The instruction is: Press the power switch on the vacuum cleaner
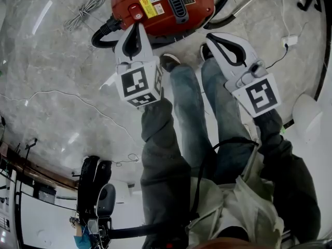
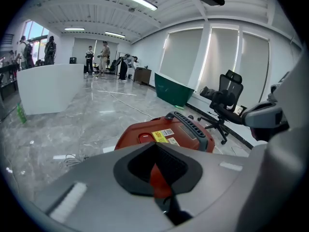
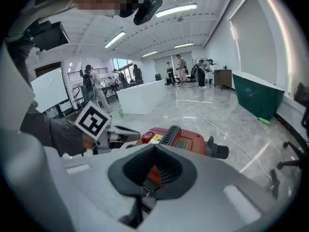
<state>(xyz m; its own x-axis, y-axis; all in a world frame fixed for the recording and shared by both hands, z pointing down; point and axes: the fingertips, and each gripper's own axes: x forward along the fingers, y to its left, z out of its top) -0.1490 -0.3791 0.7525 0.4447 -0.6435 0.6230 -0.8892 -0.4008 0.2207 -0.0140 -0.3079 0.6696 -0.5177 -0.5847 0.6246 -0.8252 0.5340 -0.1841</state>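
The red vacuum cleaner (image 1: 166, 7) lies on the marble floor at the top of the head view. Its round red power switch (image 1: 136, 13) sits by a yellow label, near the hose end. My left gripper (image 1: 137, 26) is shut and empty, and its tip points at the switch from just short of it. I cannot tell whether they touch. My right gripper (image 1: 211, 37) is also shut and empty, hanging beside the vacuum's near edge. The left gripper view shows the vacuum (image 2: 169, 132) and the switch (image 2: 145, 137) just beyond the jaws. In the right gripper view the left gripper (image 3: 137, 134) meets the switch (image 3: 147, 137).
The person's legs (image 1: 207, 113) and shoes stand right behind the vacuum. A black hose (image 1: 104, 34) leaves its left side, and a coiled grey cord (image 1: 83, 12) lies further left. A white adaptor with cable (image 1: 289, 39) lies at right. An office chair (image 2: 227, 100) and green bin (image 2: 174, 88) stand farther off.
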